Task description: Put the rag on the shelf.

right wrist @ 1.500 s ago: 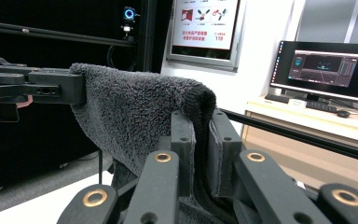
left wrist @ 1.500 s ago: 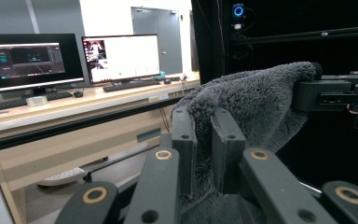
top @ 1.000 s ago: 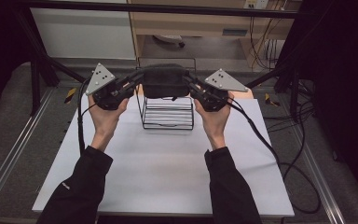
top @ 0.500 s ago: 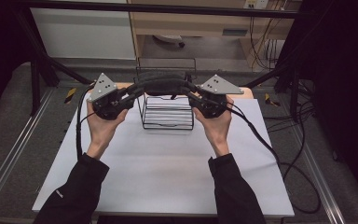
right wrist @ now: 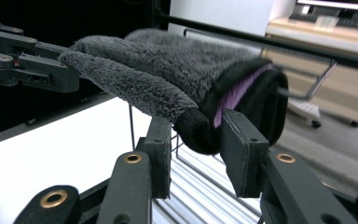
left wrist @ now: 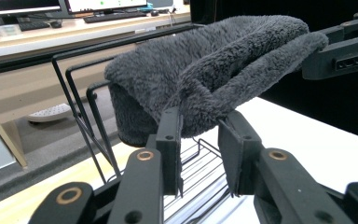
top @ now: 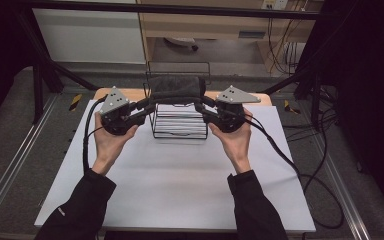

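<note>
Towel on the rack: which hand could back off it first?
Probably the right gripper: both have just been opening, but its jaws show gaps beside the towel end, while the left gripper has pile touching its jaws.

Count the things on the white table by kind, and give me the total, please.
Dark grey fluffy cloth, draped over the rack: 1
Black wire rack: 1
Hand-held gripper: 2, the left hand-held gripper and the right hand-held gripper, one at each end of the cloth
Total: 4
</note>
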Demonstrator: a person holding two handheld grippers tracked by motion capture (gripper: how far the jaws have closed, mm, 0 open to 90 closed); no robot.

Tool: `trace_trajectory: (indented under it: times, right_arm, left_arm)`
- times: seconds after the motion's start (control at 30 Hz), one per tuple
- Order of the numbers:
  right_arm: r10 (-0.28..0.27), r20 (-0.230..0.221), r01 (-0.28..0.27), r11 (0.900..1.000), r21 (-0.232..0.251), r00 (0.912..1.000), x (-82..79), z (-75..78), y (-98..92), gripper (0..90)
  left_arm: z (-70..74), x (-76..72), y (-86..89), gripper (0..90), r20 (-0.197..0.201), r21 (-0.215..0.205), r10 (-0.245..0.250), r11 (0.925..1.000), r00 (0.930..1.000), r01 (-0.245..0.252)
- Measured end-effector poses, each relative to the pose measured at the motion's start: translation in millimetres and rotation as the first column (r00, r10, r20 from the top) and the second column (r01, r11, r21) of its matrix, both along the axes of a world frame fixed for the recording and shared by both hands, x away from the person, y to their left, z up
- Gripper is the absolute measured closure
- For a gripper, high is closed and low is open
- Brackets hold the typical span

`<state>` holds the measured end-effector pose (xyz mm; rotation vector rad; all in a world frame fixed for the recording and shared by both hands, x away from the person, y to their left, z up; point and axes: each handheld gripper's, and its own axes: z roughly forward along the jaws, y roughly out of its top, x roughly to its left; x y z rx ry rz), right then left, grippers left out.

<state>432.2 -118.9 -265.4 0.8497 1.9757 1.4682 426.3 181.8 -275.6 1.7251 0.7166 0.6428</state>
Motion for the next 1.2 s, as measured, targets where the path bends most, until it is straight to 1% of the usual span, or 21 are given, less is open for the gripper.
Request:
trace_trajectory:
  times: [0.17,0.37,0.5,0.57,0.6,0.67,0.77,0.83,0.9,1.07,1.2]
  right_arm:
    - [0.001,-0.042,-0.001,1.000,-0.012,0.9991,3.3,-12.0,-1.9,63.1]
    - [-0.004,-0.075,0.002,1.000,-0.024,0.9972,11.2,-26.2,-2.4,60.3]
    - [-0.019,-0.088,0.016,0.999,-0.035,0.9959,19.4,-37.0,-1.5,55.4]
    - [-0.028,-0.089,0.025,0.999,-0.037,0.9956,24.0,-43.4,-1.2,51.7]
    - [-0.033,-0.090,0.030,0.999,-0.039,0.9954,26.2,-46.7,-1.1,50.4]
    - [-0.034,-0.100,0.030,0.999,-0.037,0.9944,30.5,-53.1,-1.6,47.2]
    - [-0.040,-0.096,0.037,0.999,-0.031,0.9945,33.1,-60.2,-3.5,39.7]
    - [-0.036,-0.096,0.034,0.999,-0.024,0.9948,33.0,-62.6,-5.2,34.6]
    - [-0.029,-0.094,0.027,0.999,-0.016,0.9952,31.2,-62.9,-7.0,30.0]
    - [0.003,-0.098,-0.004,1.000,-0.008,0.9952,22.4,-58.2,-12.0,18.3]
    - [0.028,-0.117,-0.028,1.000,0.005,0.9927,16.2,-56.2,-17.1,11.6]
  left_arm:
    - [-8.1,3.2,-2.5,67.4,-0.030,0.022,0.009,0.9997,0.9995,-0.008]
    - [-17.4,9.8,-4.1,65.4,-0.066,0.038,0.020,0.9991,0.9977,-0.017]
    - [-26.9,17.0,-6.3,61.6,-0.102,0.053,0.037,0.9981,0.9941,-0.032]
    - [-32.1,21.4,-7.2,60.7,-0.119,0.052,0.047,0.9978,0.9918,-0.041]
    - [-34.4,23.5,-7.7,60.1,-0.124,0.049,0.050,0.9978,0.9910,-0.044]
    - [-38.1,26.9,-7.9,58.6,-0.135,0.055,0.060,0.9971,0.9890,-0.053]
    - [-41.8,29.6,-7.0,56.1,-0.149,0.057,0.069,0.9965,0.9864,-0.061]
    - [-42.8,29.8,-6.2,52.8,-0.157,0.059,0.071,0.9963,0.9850,-0.063]
    - [-43.7,28.7,-4.7,49.6,-0.168,0.049,0.067,0.9970,0.9834,-0.060]
    - [-45.3,23.8,-0.3,39.7,-0.188,0.058,0.065,0.9968,0.9800,-0.055]
    - [-47.3,20.7,5.7,31.3,-0.221,0.062,0.058,0.9970,0.9736,-0.046]
